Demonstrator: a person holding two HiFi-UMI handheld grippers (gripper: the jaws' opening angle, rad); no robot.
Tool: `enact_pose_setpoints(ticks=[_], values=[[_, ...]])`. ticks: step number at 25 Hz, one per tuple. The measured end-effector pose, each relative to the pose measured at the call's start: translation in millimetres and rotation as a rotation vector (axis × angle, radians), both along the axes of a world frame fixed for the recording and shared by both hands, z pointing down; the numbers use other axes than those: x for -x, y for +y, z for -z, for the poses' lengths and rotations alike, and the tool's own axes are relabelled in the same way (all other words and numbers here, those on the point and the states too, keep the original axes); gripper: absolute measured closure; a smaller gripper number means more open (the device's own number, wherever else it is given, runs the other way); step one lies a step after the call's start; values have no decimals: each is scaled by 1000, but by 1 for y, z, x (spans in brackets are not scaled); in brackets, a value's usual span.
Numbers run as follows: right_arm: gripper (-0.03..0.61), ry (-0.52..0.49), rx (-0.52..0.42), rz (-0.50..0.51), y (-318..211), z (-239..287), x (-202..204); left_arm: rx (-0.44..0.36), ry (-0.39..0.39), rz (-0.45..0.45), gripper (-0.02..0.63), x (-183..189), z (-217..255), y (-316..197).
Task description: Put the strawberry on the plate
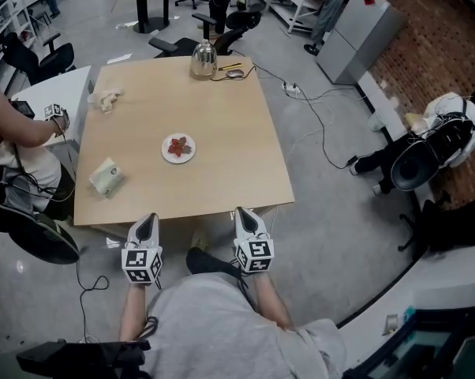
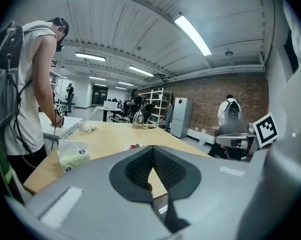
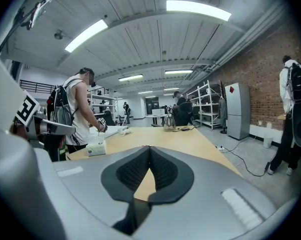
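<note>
Table [image 1: 222, 125]: pale wood, fills the middle of the head view. Second person [image 1: 16, 144] stands at its 9 o'clock edge, not involved. Kettle [image 1: 203, 60] at the 12 o'clock edge. Tissue pack [image 1: 106, 176] at 8 o'clock, well apart from the plate

Plate [image 1: 166, 154]: small, white, near table centre. Strawberry [image 1: 179, 145] lies on it, red, seemingly in more than one piece; too small to say whether whole or cut. Judged: goal met as things lie

Left gripper [image 1: 146, 221] and right gripper [image 1: 244, 213]: both at the 6 o'clock edge of the table, well short of the plate. Each gripper view shows the jaw tips pressed together with nothing between them, so both are clenched and empty

Handling, as a judgement: fruit is light, soft, bruises easily, skin a bit slick. If it needed re-seating, take it across the broad middle with gentle closure, coming in from 6 o'clock. Avoid nudging the plate, which would probably slide on the smooth top
</note>
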State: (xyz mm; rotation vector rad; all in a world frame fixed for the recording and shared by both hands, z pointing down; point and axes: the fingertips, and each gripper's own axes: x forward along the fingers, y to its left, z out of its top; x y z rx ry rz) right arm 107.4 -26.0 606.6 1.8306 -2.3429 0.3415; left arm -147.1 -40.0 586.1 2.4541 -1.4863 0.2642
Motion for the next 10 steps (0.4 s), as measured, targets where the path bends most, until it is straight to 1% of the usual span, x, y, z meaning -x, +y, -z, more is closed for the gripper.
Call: enact_pose_setpoints(ticks=[10], values=[[572,4,-3,3,-1,-2,0,6,2,-2,595,-2,-5,-1]])
